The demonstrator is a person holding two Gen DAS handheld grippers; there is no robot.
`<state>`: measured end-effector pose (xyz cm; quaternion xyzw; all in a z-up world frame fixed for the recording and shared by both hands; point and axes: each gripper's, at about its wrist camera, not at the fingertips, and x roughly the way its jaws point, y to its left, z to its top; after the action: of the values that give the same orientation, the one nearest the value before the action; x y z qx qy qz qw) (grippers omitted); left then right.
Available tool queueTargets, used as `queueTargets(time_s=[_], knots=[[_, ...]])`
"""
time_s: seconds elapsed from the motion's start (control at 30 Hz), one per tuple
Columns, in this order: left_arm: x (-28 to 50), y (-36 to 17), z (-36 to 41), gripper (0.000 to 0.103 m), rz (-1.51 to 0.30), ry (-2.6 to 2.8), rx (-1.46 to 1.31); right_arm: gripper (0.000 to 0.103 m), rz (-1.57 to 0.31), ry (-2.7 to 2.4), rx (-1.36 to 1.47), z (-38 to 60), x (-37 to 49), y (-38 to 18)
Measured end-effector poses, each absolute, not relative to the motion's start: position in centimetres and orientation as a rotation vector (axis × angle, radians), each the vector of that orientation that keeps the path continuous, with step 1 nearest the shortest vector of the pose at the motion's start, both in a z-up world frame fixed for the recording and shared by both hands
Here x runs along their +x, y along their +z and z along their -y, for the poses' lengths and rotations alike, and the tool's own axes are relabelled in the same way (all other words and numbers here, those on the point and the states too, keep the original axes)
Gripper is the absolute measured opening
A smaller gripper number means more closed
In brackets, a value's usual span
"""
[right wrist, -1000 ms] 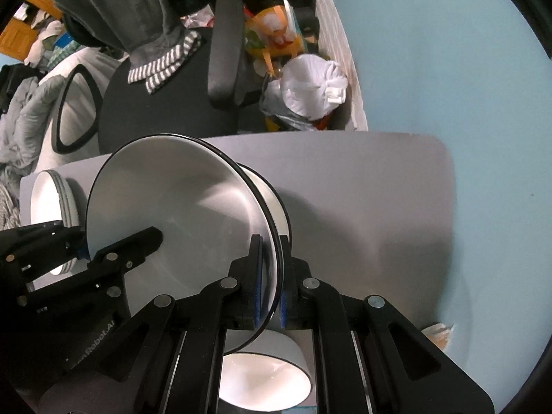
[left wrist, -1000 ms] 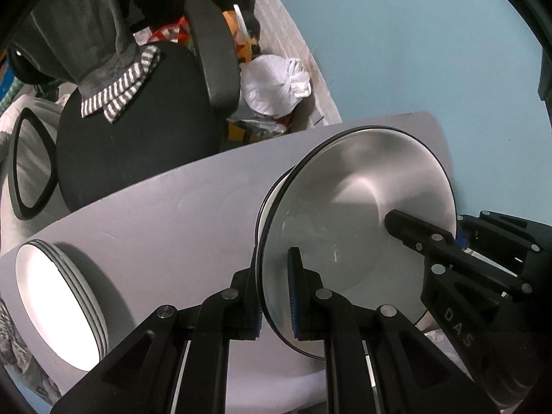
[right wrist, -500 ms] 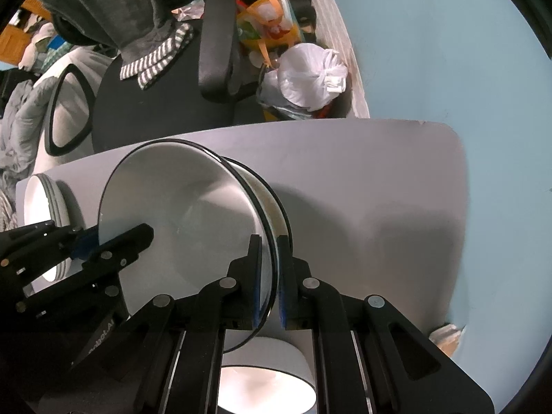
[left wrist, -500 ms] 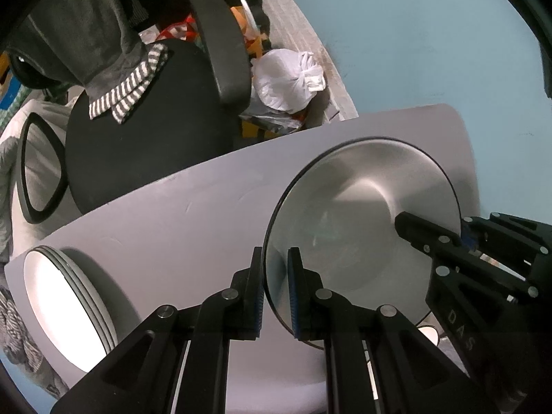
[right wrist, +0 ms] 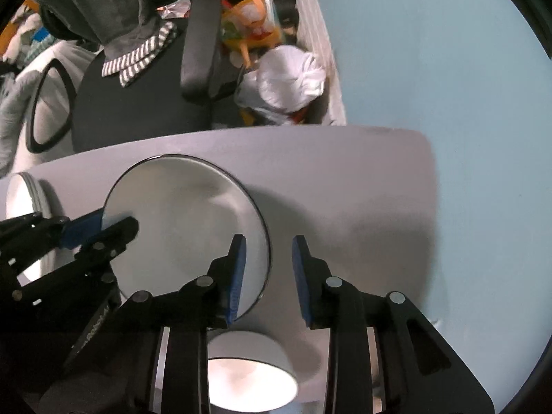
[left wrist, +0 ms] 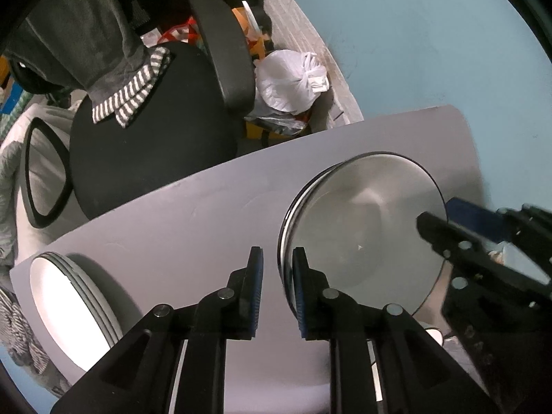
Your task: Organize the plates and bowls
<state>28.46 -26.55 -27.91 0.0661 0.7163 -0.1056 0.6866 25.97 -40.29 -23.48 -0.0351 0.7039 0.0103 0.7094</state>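
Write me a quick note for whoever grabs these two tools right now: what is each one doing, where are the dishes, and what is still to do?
Left hand-held gripper: open, jaws have just been opening; the black-rimmed plate's edge sits in the gap, unpressed.
Right hand-held gripper: open, jaws also just opened, astride the same plate's opposite edge.
The plate now lies on another plate on the grey table; that stacking step looks done.
A second stack of plates sits at the table's left end.
A white bowl stands under the right gripper.
Left, probably: back both grippers off, then sort the bowl and the other stack.
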Motion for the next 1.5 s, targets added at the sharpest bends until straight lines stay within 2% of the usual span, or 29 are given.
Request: queueTargets(time_s=[0.17,0.27,0.4,0.8,1.03,1.2,1.5], knots=[[28.2,-27.5,26.5,0.019,-1.589,-0.241,0.157,0.028,-1.564,0.027,-0.083,40.7,25.9,-23.4],[28.1,-27.2,26.2,0.028,-1.571,-0.214,0.176,0.028,-1.557,0.030,-0.075,40.8,25.7,-23.2],[27.7,-26.5,25.8,0.029,-1.554,-0.227,0.162,0.028,-1.533,0.026,-0.091,40.6,25.4,-22.6],[26.4,-22.8,24.6,0.046,-1.463,-0.240,0.153,0.046,-1.441,0.005,-0.106,40.5,24.0,-19.4],[24.8,-21.1,24.7,0.047,-1.434,-0.275,0.154,0.049,-1.401,0.009,-0.087,40.3,22.5,-17.5],[23.5,-20.7,24.4,0.048,-1.443,-0.287,0.127,0.056,-1.372,-0.006,-0.117,40.0,21.4,-16.5],[21.1,-20.3,24.3,0.048,-1.456,-0.310,0.083,0.057,-1.377,0.004,-0.088,40.4,19.3,-16.2]])
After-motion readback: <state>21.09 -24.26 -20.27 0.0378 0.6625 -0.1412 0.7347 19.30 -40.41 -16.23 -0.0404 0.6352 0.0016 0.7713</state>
